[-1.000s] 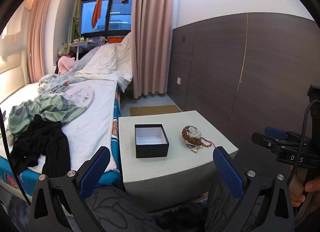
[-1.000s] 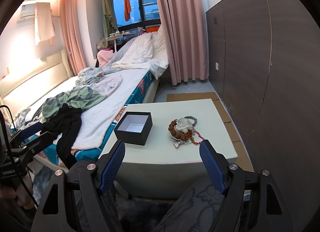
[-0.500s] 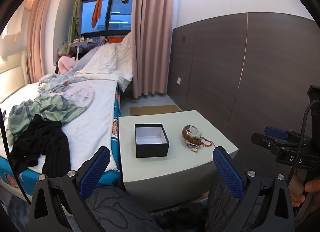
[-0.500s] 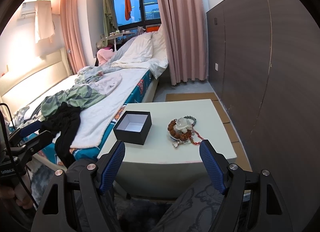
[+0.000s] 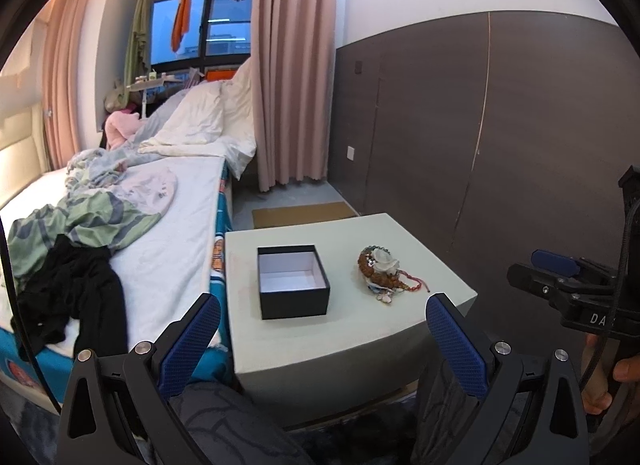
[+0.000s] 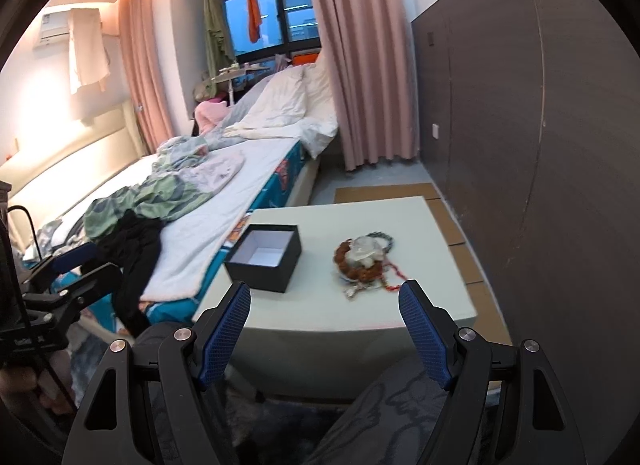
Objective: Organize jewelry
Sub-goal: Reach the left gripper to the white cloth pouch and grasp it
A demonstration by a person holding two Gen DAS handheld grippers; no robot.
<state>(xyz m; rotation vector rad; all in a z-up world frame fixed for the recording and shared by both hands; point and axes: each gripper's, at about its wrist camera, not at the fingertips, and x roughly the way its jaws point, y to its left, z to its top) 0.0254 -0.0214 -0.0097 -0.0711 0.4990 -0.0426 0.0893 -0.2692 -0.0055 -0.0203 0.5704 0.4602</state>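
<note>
An open black box (image 5: 293, 281) (image 6: 265, 256) with a white inside stands on the pale low table (image 5: 344, 329) (image 6: 416, 225). To its right lies a heap of jewelry (image 5: 382, 271) (image 6: 362, 259): brown bead bracelets, a white flower piece, a red cord, small charms. My left gripper (image 5: 320, 319) hangs open in front of the table's near edge, nothing between its blue pads. My right gripper (image 6: 325, 307) is open too, short of the table, empty. Each gripper shows at the edge of the other's view.
A bed (image 5: 168, 241) (image 6: 240, 189) with strewn clothes runs along the table's left side. A dark panelled wall (image 5: 480, 137) (image 6: 540, 145) stands to the right. Pink curtains (image 5: 292, 65) and cardboard sheets (image 6: 384, 193) on the floor lie beyond. The person's knees (image 5: 224, 425) sit below the grippers.
</note>
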